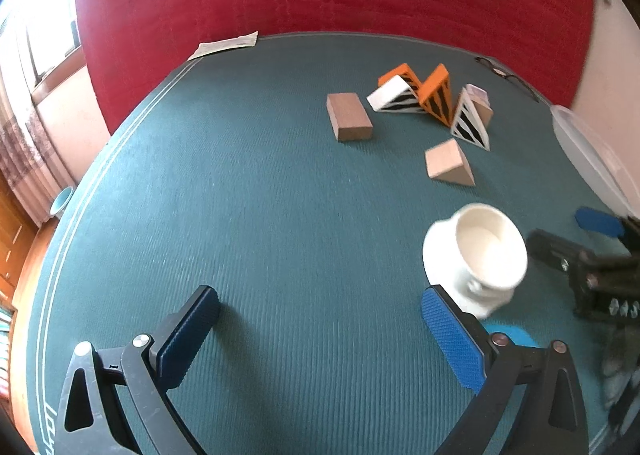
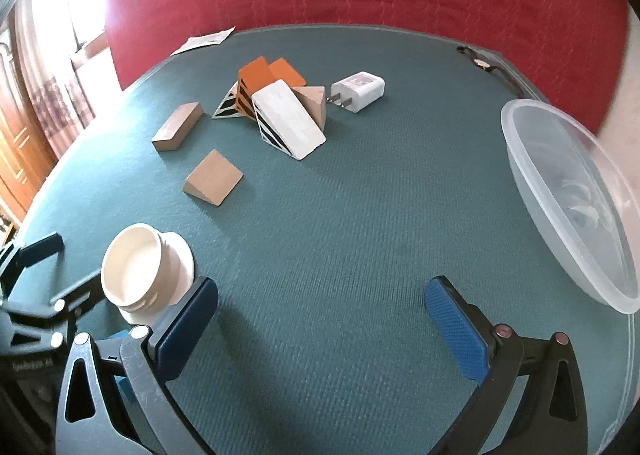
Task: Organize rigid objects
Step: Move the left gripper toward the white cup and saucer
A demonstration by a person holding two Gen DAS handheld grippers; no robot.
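On the green surface [image 2: 360, 215] both claws hang wide apart and hold nothing: the left claw [image 1: 320, 319] and the right claw [image 2: 320, 311] each have only bare mat between their blue pads. A white cup [image 2: 148, 275] stands between the two, touching or nearly touching the right claw's left finger [image 2: 188, 319] and just beside the left claw's right pad. Farther back lie a flat wooden block [image 2: 176, 127], a wooden wedge [image 2: 214, 179], a heap of orange and white striped wedges [image 2: 276, 111] and a white charger [image 2: 358, 91]. The clear plastic tub [image 2: 568, 199] waits at the right edge, seemingly the place for the pieces.

The step in hand looks like choosing a first piece. The cup is nearest, so my judgement is to slide a claw sideways until the cup sits centred between the pads, low on its body rather than at the flared rim, then close gently. Nudging it with a finger's outer side first could tip it. Keep the other claw back so the two do not collide over the cup.
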